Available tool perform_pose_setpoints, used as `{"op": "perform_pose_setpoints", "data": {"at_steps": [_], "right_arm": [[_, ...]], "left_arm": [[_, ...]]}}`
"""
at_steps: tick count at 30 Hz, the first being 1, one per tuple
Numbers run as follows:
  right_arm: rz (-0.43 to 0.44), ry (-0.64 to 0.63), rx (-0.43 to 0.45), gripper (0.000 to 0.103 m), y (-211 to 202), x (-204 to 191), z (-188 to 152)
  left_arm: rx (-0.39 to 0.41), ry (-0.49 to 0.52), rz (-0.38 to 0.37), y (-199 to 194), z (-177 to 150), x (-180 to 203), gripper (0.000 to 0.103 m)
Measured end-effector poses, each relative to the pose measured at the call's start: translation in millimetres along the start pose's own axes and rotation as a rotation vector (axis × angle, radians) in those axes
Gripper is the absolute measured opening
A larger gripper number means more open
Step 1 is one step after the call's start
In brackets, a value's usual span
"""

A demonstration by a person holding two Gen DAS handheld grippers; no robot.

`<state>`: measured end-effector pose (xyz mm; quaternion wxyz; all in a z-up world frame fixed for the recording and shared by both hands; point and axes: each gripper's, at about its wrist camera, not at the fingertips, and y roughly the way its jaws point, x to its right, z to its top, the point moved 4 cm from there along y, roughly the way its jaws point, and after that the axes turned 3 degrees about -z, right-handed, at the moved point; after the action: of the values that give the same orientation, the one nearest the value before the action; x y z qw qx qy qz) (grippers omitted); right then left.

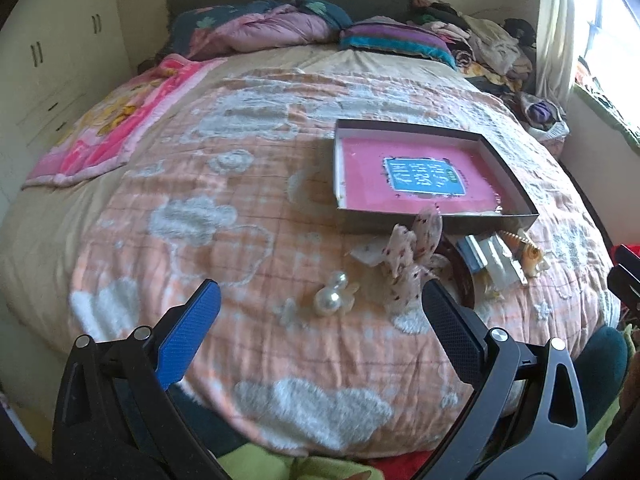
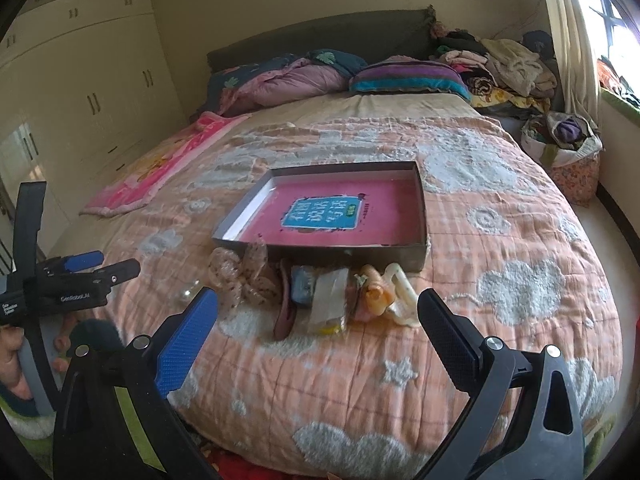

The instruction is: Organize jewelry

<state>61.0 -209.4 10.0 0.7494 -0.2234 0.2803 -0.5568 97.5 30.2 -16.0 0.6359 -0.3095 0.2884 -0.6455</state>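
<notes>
Both tools are spread wide and hold nothing. Left tool (image 1: pixel 320 300) hovers over the near edge of a bed (image 1: pixel 168 208), its blue and black fingers framing a pearl hair clip (image 1: pixel 332 300) lying on the quilt. Right tool (image 2: pixel 318 306) hovers just to the right, above a small heap of accessories. From the right wrist view, the left tool (image 2: pixel 102 266) also shows at the left edge, gripped by a hand (image 2: pixel 16 364).

Largest is the bed, covered by a peach quilt with white cloud shapes. A pink blanket (image 1: pixel 108 128) lies along its left side, with pillows (image 1: pixel 280 24) at the head. Near the middle sits a shallow grey box (image 2: pixel 404 258) with a pink floor and a blue label. Touching its near wall is the heap: a spotted fabric bow (image 1: pixel 412 256), a dark hairband (image 2: pixel 284 312), a small clear packet (image 2: pixel 330 296), an orange claw clip (image 2: pixel 374 292) and a cream clip (image 2: pixel 402 294).
</notes>
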Motion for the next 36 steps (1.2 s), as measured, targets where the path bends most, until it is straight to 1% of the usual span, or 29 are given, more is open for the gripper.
{"op": "perform_pose_setpoints", "data": {"at_steps": [4, 9, 11, 13, 14, 15, 16, 17, 18, 19, 21, 22, 24, 25, 27, 29, 30, 31, 32, 36], "right_arm": [[0.005, 0.021, -0.011, 0.099, 16, 11, 5], [-0.011, 0.054, -0.034, 0.099, 31, 27, 4], [-0.017, 0.068, -0.047, 0.099, 36, 32, 1], [-0.025, 0.070, -0.055, 0.099, 41, 37, -2], [-0.029, 0.070, -0.058, 0.099, 43, 38, -3], [-0.032, 0.072, -0.066, 0.098, 48, 41, -4], [-0.033, 0.078, -0.078, 0.094, 53, 44, -5], [-0.032, 0.084, -0.091, 0.086, 58, 46, -6], [-0.031, 0.088, -0.100, 0.083, 63, 47, -7], [-0.032, 0.094, -0.115, 0.079, 70, 50, -9], [-0.023, 0.105, -0.137, 0.075, 80, 53, -11], [-0.022, 0.111, -0.148, 0.071, 85, 53, -12], [-0.010, 0.126, -0.168, 0.068, 94, 55, -14], [-0.005, 0.137, -0.178, 0.065, 99, 56, -16], [0.002, 0.151, -0.189, 0.060, 106, 56, -17], [0.010, 0.172, -0.200, 0.053, 113, 58, -18], [0.014, 0.184, -0.203, 0.052, 116, 59, -18], [0.017, 0.196, -0.207, 0.047, 119, 60, -18], [0.024, 0.206, -0.210, 0.041, 121, 60, -18], [0.067, 0.248, -0.201, 0.030, 119, 65, -19]], "left_arm": [[-0.030, 0.024, -0.063, 22, 9, 11, 0.094], [-0.044, 0.046, -0.145, 49, 21, 26, 0.094], [-0.049, 0.064, -0.168, 58, 23, 33, 0.094], [-0.058, 0.093, -0.172, 68, 24, 41, 0.093], [-0.065, 0.105, -0.175, 72, 24, 44, 0.089], [-0.073, 0.117, -0.182, 77, 23, 46, 0.083], [-0.084, 0.133, -0.187, 83, 21, 50, 0.080], [-0.094, 0.142, -0.187, 86, 20, 51, 0.073], [-0.105, 0.153, -0.187, 91, 18, 53, 0.067], [-0.112, 0.158, -0.191, 94, 17, 54, 0.064], [-0.120, 0.165, -0.198, 99, 15, 55, 0.053], [-0.125, 0.167, -0.207, 102, 13, 55, 0.050], [-0.129, 0.172, -0.223, 106, 12, 56, 0.038], [-0.131, 0.176, -0.226, 108, 12, 55, 0.034], [-0.128, 0.185, -0.235, 111, 12, 57, 0.017], [-0.122, 0.187, -0.245, 113, 13, 57, 0.007], [-0.120, 0.190, -0.253, 114, 12, 58, 0.004], [-0.116, 0.193, -0.258, 114, 12, 58, 0.002], [-0.109, 0.197, -0.265, 113, 12, 58, 0.001], [-0.088, 0.189, -0.281, 108, 16, 55, 0.000]]}}
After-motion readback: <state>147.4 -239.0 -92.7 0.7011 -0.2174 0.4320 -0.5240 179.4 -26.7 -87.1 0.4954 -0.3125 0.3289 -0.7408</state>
